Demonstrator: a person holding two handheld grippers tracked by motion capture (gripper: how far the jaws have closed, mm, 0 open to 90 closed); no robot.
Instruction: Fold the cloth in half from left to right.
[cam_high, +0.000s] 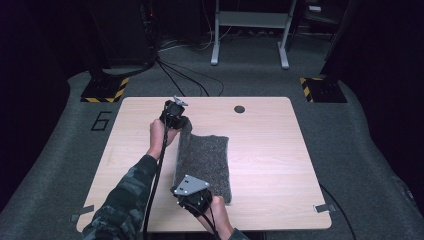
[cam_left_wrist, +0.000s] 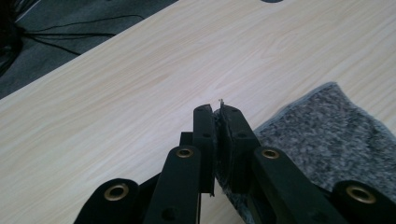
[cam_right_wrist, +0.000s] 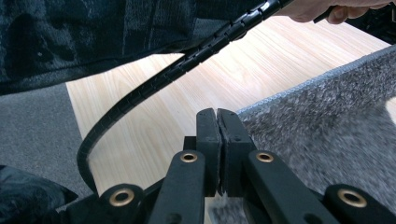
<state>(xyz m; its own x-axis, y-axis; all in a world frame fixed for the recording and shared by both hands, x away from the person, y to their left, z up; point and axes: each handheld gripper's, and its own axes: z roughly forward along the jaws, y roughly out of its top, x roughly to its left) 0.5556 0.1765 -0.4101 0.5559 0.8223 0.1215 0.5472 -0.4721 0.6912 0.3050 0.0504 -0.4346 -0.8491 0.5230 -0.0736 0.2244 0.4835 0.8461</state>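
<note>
A grey cloth (cam_high: 204, 162) lies near the middle of the light wooden table (cam_high: 270, 165), running from the far left part toward the person's edge. The left gripper (cam_high: 181, 121) is at the cloth's far left corner, and in the left gripper view its jaws are pressed together with a thin edge of the cloth (cam_left_wrist: 327, 135) pinched between them; that corner looks lifted a little off the wood. The right gripper (cam_high: 192, 199) sits at the cloth's near left corner, close to the table's front edge. In the right gripper view its jaws stand fully closed at the hem of the cloth (cam_right_wrist: 327, 130), and the fabric seems to be caught between them, though the blur at the bottom of that view makes this hard to confirm. A black ribbed cable (cam_right_wrist: 154, 84) curves across that view above the wood, below a dark patterned sleeve (cam_right_wrist: 93, 37).
</note>
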